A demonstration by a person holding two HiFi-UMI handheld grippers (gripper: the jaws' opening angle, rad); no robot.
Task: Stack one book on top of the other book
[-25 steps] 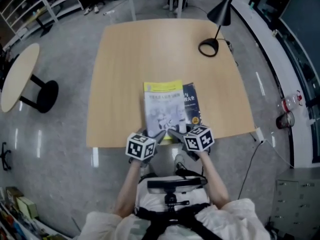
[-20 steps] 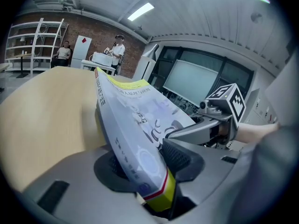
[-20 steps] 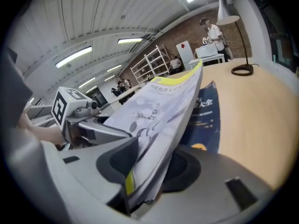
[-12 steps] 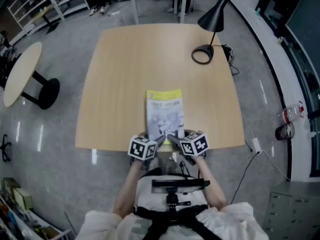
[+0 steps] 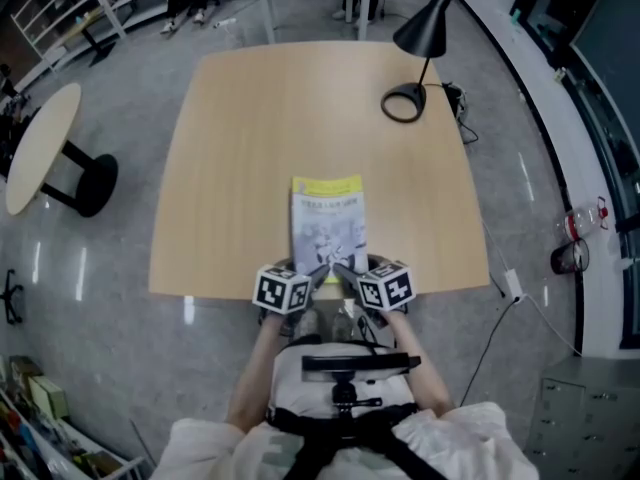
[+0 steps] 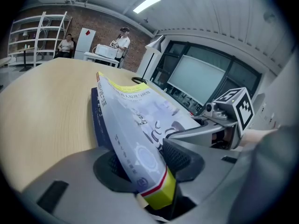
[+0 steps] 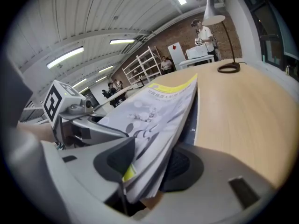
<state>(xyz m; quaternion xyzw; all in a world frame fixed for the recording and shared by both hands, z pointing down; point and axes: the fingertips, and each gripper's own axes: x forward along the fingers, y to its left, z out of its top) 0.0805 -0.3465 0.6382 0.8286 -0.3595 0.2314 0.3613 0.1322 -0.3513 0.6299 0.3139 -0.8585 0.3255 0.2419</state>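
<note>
A book with a yellow and white cover (image 5: 328, 223) lies squarely on a dark blue book (image 6: 96, 120), near the front edge of the wooden table (image 5: 230, 148). From the head view the blue book is almost wholly covered. My left gripper (image 5: 318, 273) is shut on the top book's near left corner at the spine (image 6: 140, 157). My right gripper (image 5: 342, 271) has just been opening its jaws. The book's near right corner (image 7: 154, 139) lies between them, resting on the lower pad (image 7: 180, 164), and the other pad stands slightly off the cover.
A black desk lamp (image 5: 405, 103) stands at the table's far right corner. A small round table (image 5: 40, 148) is off to the left, shelving and a white table behind. Bottles (image 5: 572, 238) stand on the floor at right.
The yellow book has slid left and now covers the blue book, which showed at its right a second ago. Both grippers moved with it, then held still.
</note>
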